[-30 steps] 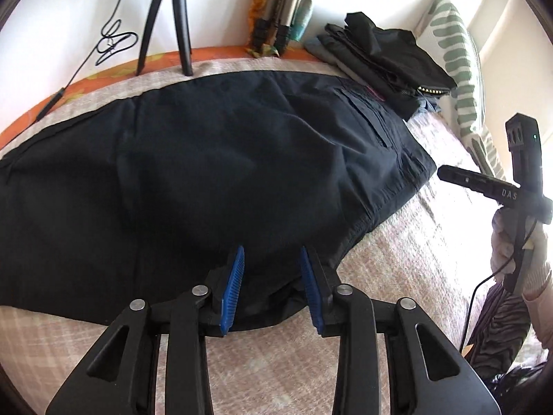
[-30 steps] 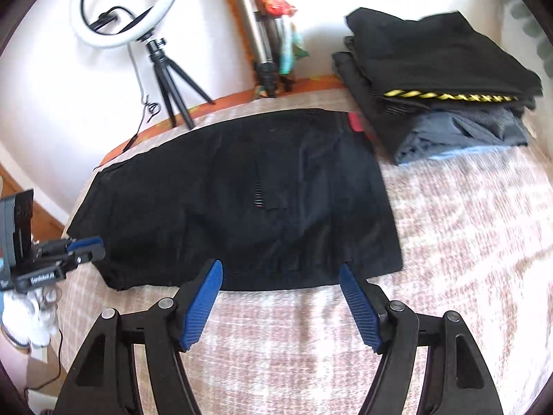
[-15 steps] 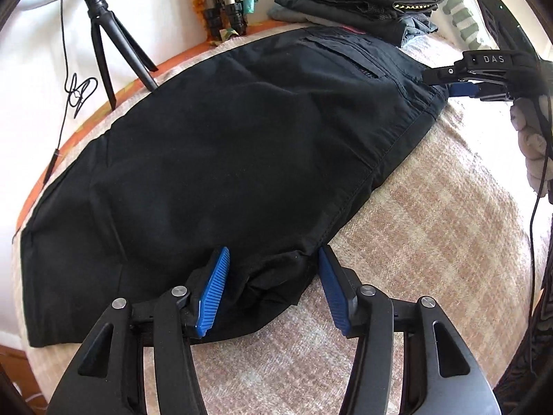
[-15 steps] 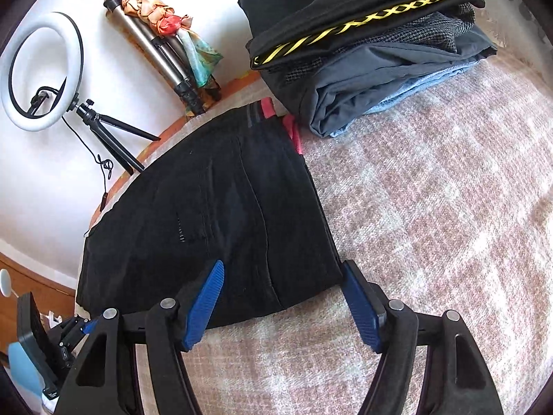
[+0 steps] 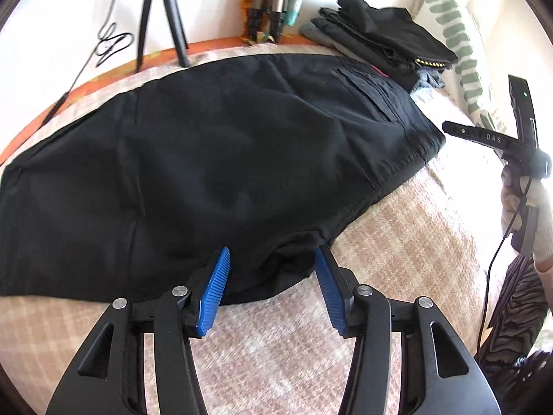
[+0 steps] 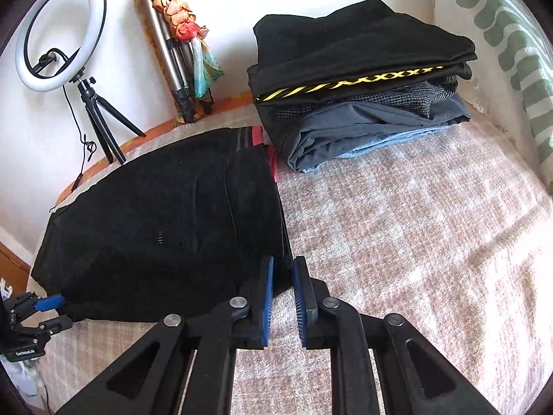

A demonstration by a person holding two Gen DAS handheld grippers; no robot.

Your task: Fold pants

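Pants (image 5: 214,159) lie flat on the bed (image 6: 397,228) beside folded clothes (image 6: 359,83). Right claw (image 6: 283,273), wide a second ago, is closing on their waist corner; left claw (image 5: 271,263) stands slightly wider, straddling bunched hem.

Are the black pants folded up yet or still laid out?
Still laid out: the pants lie flat across the blanket, legs stretched long; no crosswise fold shows.
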